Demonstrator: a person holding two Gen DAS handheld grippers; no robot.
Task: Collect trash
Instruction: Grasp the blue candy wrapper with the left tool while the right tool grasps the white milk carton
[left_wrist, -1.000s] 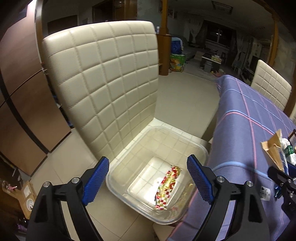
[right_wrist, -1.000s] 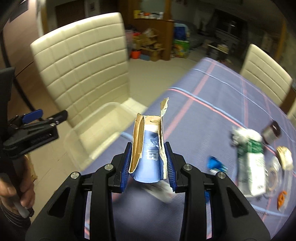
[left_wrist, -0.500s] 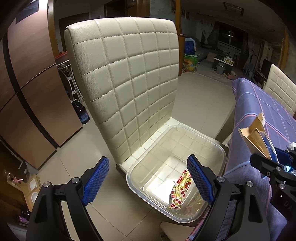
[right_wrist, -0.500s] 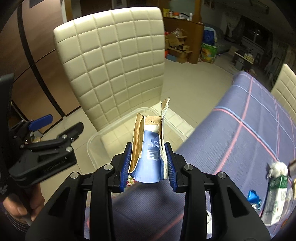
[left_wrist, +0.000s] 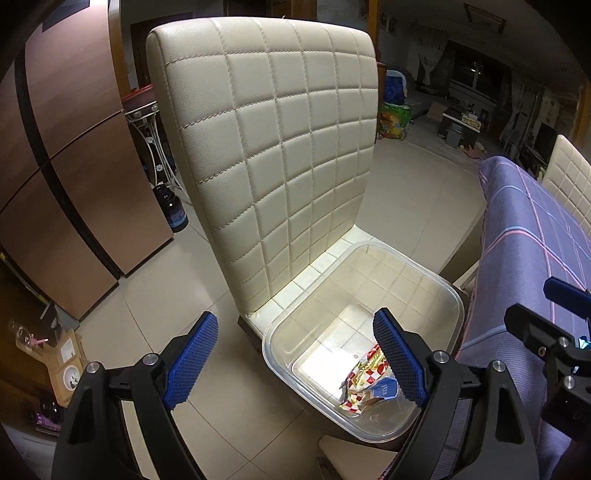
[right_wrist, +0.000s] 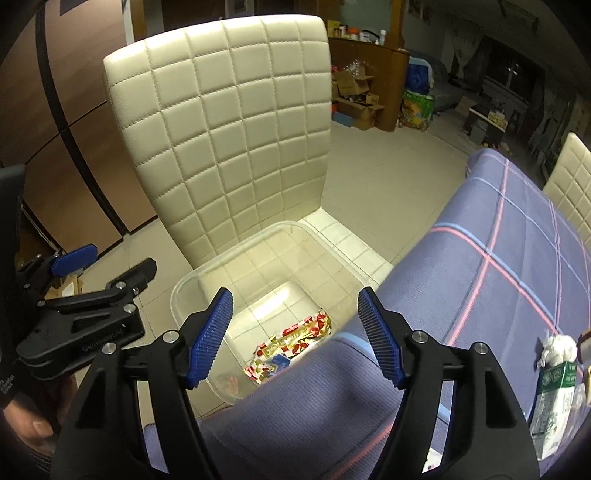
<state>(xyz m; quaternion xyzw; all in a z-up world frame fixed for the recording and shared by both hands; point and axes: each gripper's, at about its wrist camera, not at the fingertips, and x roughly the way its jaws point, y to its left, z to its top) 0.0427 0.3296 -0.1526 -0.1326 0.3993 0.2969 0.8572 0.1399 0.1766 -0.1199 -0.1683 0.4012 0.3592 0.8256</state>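
A clear plastic bin (left_wrist: 436, 284) (right_wrist: 207, 273) sits on the seat of a cream quilted chair (left_wrist: 280, 147) (right_wrist: 229, 140). In it lie a red and gold wrapper (left_wrist: 364, 373) (right_wrist: 299, 334) and the blue torn paper cup (left_wrist: 384, 389) (right_wrist: 279, 362). My left gripper (left_wrist: 295, 354) is open and empty above the bin's near left side. My right gripper (right_wrist: 295, 332) is open and empty, over the table edge above the bin. A green and white carton (right_wrist: 554, 391) with white tissue (right_wrist: 559, 347) lies on the table at the right.
The table has a blue plaid cloth (right_wrist: 498, 258) (left_wrist: 532, 229). A second cream chair (right_wrist: 570, 184) stands behind it. A brown cabinet (left_wrist: 55, 166) stands left. A dark jar (left_wrist: 171, 210) and cardboard (left_wrist: 68, 365) sit on the tiled floor.
My right gripper has opened and the torn paper cup has dropped into the bin. Both grippers have shifted left, toward the chair.
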